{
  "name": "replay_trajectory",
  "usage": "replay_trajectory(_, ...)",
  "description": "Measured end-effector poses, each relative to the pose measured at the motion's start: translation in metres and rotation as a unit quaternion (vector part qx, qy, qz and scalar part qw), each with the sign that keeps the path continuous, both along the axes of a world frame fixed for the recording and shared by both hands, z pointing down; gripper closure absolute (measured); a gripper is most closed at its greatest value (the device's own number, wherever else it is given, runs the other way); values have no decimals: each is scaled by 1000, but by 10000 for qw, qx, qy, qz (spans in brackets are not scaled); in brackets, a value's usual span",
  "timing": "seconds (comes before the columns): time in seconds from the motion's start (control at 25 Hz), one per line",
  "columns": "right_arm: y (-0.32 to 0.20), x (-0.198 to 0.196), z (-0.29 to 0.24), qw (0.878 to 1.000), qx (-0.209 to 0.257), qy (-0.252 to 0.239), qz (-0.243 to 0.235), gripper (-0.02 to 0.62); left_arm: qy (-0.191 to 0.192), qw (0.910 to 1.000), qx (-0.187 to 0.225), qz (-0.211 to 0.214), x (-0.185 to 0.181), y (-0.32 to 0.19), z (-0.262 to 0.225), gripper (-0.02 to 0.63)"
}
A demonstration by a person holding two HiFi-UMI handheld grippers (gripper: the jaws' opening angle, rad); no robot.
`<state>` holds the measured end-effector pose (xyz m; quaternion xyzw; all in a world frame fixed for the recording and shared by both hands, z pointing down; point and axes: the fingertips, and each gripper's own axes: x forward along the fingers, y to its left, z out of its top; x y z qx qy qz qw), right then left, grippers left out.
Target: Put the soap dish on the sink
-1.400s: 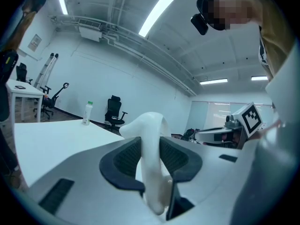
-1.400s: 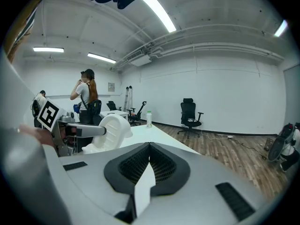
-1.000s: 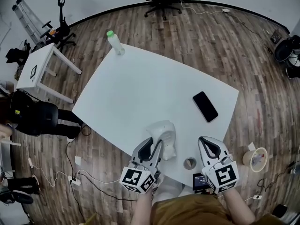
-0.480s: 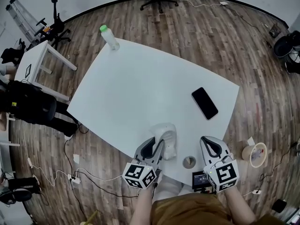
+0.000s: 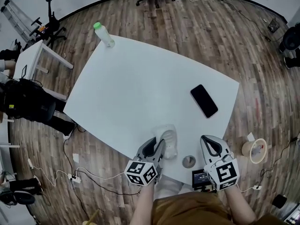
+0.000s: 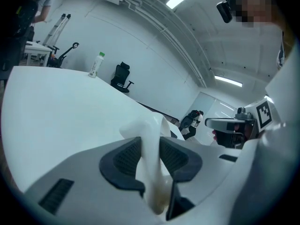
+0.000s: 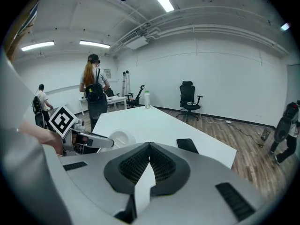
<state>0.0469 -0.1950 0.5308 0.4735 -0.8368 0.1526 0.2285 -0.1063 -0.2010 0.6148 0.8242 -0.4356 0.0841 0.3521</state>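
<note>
In the head view the white soap dish hangs just over the near edge of the white table. My left gripper is shut on its rim. The left gripper view shows the dish's thin white wall pinched between the two dark pads of that gripper. The right gripper view shows the dish as a round bowl shape to its left. My right gripper hovers to the right of the dish, shut, with nothing in it. No sink shows in any view.
A black phone lies on the table's right side. A green-capped bottle stands at the far corner. A small round metal piece sits near the front edge between the grippers. A person stands beyond the table's left side.
My left gripper has sunk toward the table's near edge with the dish still in it. The right gripper has hardly shifted.
</note>
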Motion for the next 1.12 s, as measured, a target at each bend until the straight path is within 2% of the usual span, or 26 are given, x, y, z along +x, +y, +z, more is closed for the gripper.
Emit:
replay_trajectory(0.32, -3, 17, 7, 9998, -102, 70, 184, 589, -20, 9989, -459, 73, 10, 1, 24, 477)
replay_trajectory(0.72, -3, 10, 11, 9998, -135, 52, 108, 589, 450, 9946, -893, -275, 9, 3, 38, 476)
replay_trajectory(0.96, -4, 7, 11, 9999, -114, 56, 78, 588, 371, 9938, -996, -312, 9, 1, 39, 476)
replay_trajectory(1.12, -2, 6, 10, 9999, -112, 56, 56, 589, 78, 9949, -966, -291, 10, -2, 36, 476)
